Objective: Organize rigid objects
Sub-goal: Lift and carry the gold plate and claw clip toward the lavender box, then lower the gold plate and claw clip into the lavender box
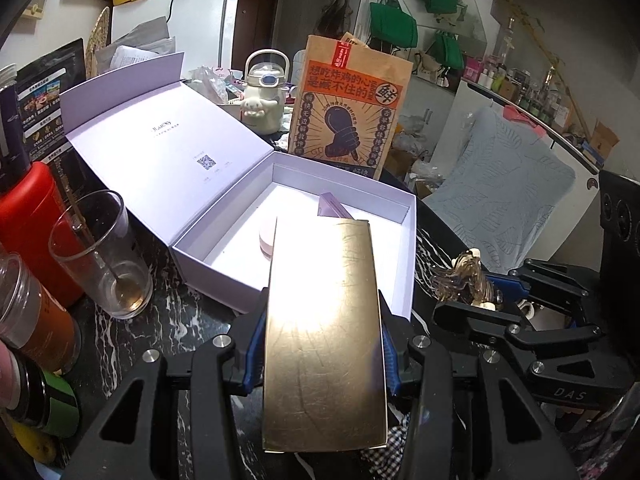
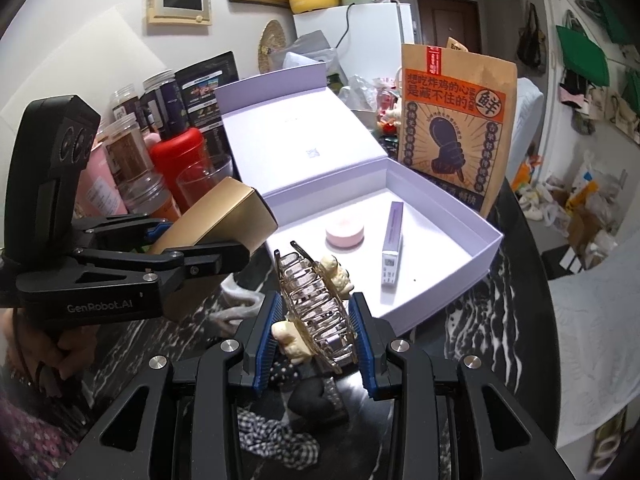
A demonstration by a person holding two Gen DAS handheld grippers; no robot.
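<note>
1. In the lower centre of the left wrist view, the left gripper (image 1: 324, 344) has its two jaws closed on the sides of a gold carton (image 1: 324, 336); the carton points forward, with its far end over the near wall of the lilac gift box (image 1: 400, 284).
2. In the lower centre of the right wrist view, the right gripper (image 2: 316, 332) holds a transparent amber hair claw clip (image 2: 316, 308) with cream bear figures. The jaws are narrow and the blue pads (image 2: 267, 334) touch the clip on both sides.
3. In the middle of this view the gift box lies open, its lid leaning back to the upper left. Inside are a round pink case (image 2: 344, 234) and, just beside it, a slim lilac carton (image 2: 392, 250).
4. Behind the box, in the upper right, stands a brown paper bag (image 2: 456, 128).
5. I judge the step in hand is to carry both items to the box. The next move asks to lower the gold carton on the free floor at the left of the pink case, then open the jaws; the clip can go near the front.
</note>
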